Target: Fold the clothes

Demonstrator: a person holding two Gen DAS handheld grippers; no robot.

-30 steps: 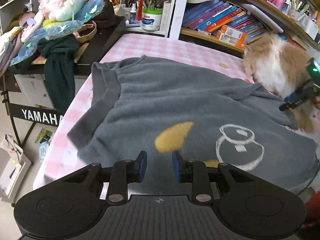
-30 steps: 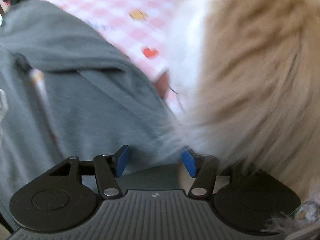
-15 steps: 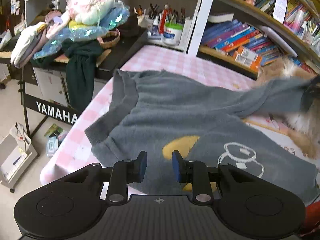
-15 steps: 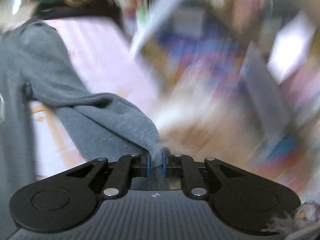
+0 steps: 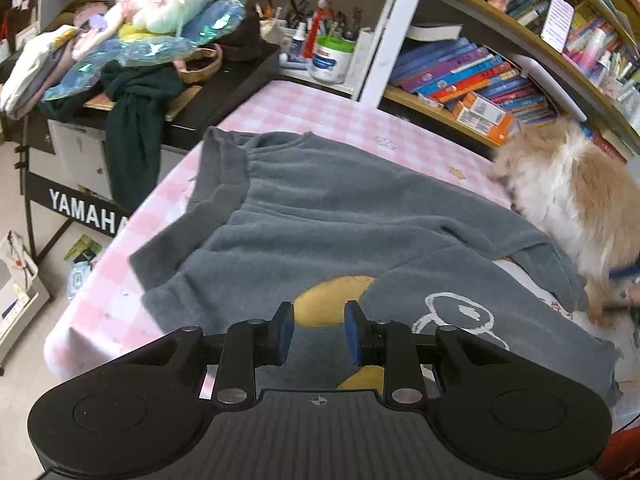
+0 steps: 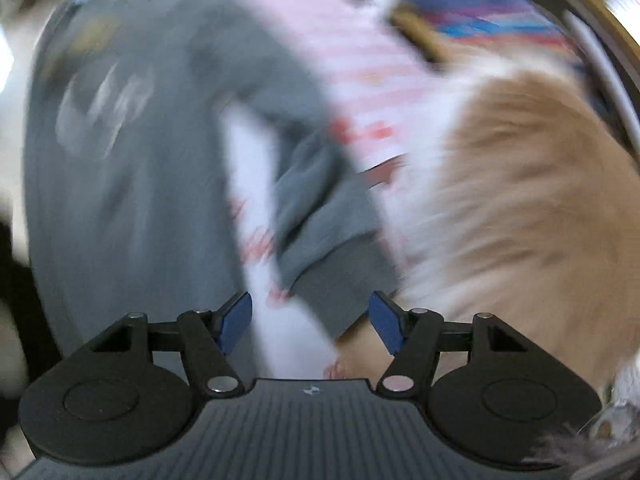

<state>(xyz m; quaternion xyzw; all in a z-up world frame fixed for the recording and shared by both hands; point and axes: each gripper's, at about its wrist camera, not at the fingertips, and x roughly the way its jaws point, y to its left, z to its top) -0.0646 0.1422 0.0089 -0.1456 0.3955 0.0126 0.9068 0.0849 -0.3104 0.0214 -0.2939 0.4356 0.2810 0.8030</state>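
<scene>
grey sweater (image 5: 340, 216) lies just beyond left tool (image 5: 318, 334).

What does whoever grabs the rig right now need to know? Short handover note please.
Left gripper: narrowly open, holding nothing, hovering over the near hem of the grey sweatshirt.
Right gripper: jaws opening, nothing pinched; the sleeve cuff lies just ahead of it. That view is motion-blurred.
Sweatshirt: spread on the pink checked bedsheet, print side up, right sleeve laid across toward the body.
Dog: on the bed right against the sleeve side, so watch it.
Done: at most the right sleeve fold.
Left: left sleeve, then fold the body.
</scene>
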